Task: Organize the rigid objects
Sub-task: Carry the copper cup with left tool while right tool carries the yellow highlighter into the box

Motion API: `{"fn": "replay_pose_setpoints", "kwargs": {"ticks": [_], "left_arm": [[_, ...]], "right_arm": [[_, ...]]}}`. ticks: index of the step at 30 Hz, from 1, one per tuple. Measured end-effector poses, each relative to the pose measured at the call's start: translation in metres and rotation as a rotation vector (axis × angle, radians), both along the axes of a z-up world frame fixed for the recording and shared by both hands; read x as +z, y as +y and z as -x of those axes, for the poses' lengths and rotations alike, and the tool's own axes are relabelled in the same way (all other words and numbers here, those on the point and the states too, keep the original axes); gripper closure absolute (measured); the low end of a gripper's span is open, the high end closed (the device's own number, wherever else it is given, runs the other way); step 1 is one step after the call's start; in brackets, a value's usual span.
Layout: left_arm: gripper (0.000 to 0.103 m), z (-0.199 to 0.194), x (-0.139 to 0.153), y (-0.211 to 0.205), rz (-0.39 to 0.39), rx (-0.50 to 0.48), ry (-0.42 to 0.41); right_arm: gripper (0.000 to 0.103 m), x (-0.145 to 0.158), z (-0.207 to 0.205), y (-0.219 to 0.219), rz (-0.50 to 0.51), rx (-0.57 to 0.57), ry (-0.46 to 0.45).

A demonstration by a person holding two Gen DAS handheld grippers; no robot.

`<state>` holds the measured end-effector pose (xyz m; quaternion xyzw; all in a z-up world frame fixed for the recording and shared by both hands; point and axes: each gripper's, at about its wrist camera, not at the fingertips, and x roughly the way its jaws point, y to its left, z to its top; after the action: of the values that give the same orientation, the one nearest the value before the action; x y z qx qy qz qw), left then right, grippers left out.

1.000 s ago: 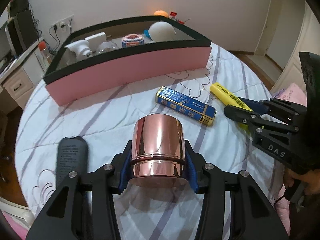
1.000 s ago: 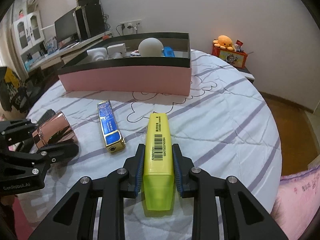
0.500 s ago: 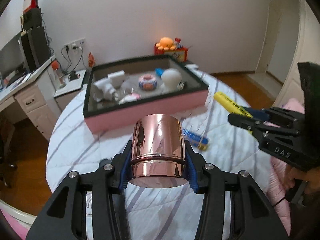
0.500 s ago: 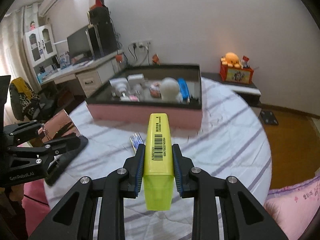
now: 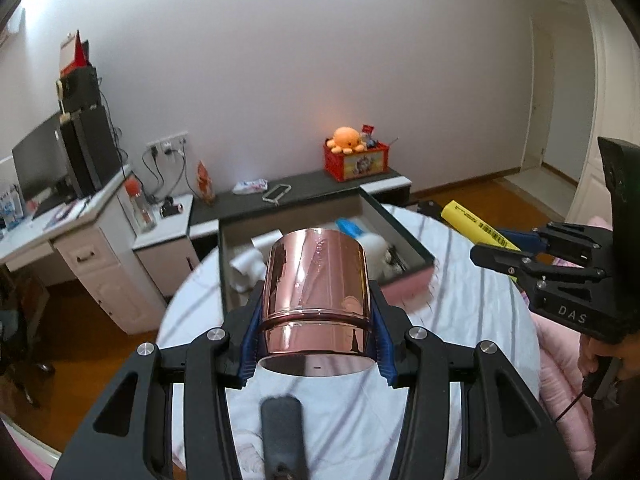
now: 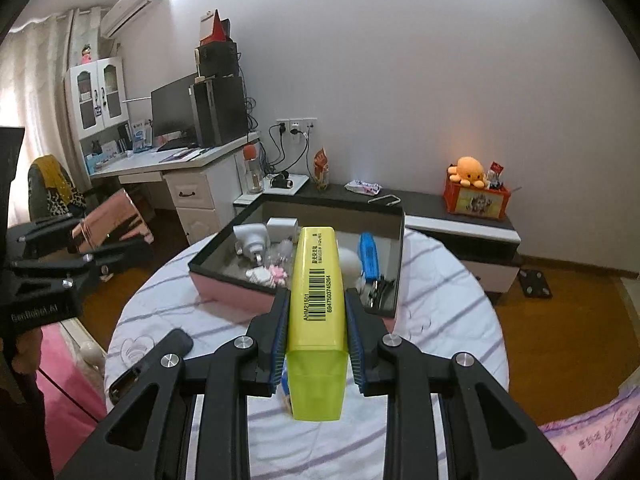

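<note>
My left gripper (image 5: 316,340) is shut on a shiny rose-gold cup (image 5: 316,288), held high above the round table (image 5: 460,320). My right gripper (image 6: 318,332) is shut on a yellow highlighter (image 6: 318,284) with a barcode, also lifted well above the table. The pink box with a black rim (image 6: 304,256) lies ahead of both, holding a white plug, a white ball, a blue item and other small things. From the left wrist view the right gripper (image 5: 516,246) with the highlighter (image 5: 476,222) shows at the right. The left gripper (image 6: 76,256) with the cup (image 6: 108,224) shows at the left of the right wrist view.
A black remote (image 5: 282,436) lies on the striped cloth below the cup. A little blue shows under the highlighter. A desk with monitor (image 6: 176,116), a low dark shelf with a red toy crate (image 6: 476,200) and wooden floor surround the table. A hand (image 5: 600,356) grips the right handle.
Both grippers have risen well above the table with their loads, and both views have tilted up toward the room. The box now sits lower and smaller in both views.
</note>
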<state>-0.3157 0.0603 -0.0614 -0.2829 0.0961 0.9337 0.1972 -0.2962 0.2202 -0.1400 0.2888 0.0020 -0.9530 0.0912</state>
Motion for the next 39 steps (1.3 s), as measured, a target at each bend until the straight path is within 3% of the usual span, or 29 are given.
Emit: {"fn": "replay_pose_setpoints", "kwargs": {"ticks": [7,11,21,29,39], "left_arm": [[0.056,0.055,0.027,-0.009,-0.032,-0.011,-0.011],[0.056,0.09,0.028,-0.01,-0.021,0.004,-0.026],[0.056,0.179,-0.041,0.001,0.04,0.008,-0.195],[0.056,0.205,-0.108,-0.002,0.12,0.024,-0.308],[0.055,0.214,-0.116,0.008,0.102,-0.019,-0.264]], "right_arm": [[0.076,0.024,0.034,0.001,-0.028,0.016,0.025],[0.076,0.031,0.062,0.001,-0.043,0.022,0.025],[0.076,-0.009,0.151,0.007,-0.022,0.049,-0.111],[0.076,-0.058,0.212,0.007,-0.046,0.063,-0.239],[0.076,-0.096,0.25,0.001,-0.089,0.061,-0.367]]}}
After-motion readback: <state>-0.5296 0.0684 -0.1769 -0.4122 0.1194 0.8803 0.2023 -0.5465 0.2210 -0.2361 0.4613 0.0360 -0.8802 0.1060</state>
